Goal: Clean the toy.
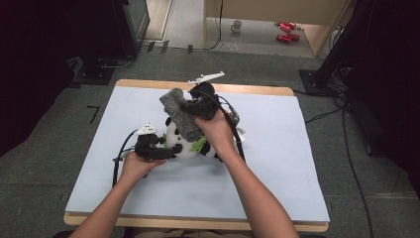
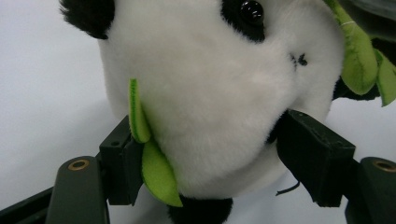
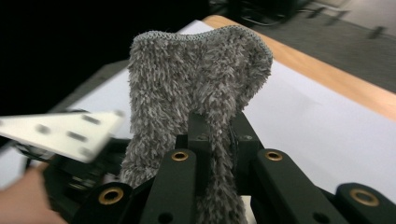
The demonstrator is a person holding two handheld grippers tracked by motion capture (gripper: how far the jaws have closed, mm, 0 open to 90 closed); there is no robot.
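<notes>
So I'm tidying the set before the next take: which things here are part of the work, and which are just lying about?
In the work:
- panda plush, between the left gripper's jaws
- grey fuzzy cloth, pinched in the right gripper

Lying about, on the floor beyond the table:
- mug
- red items
- cables

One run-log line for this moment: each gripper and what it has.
left gripper: fingers around panda toy, on table | right gripper: shut on grey fuzzy sock, above panda
</notes>
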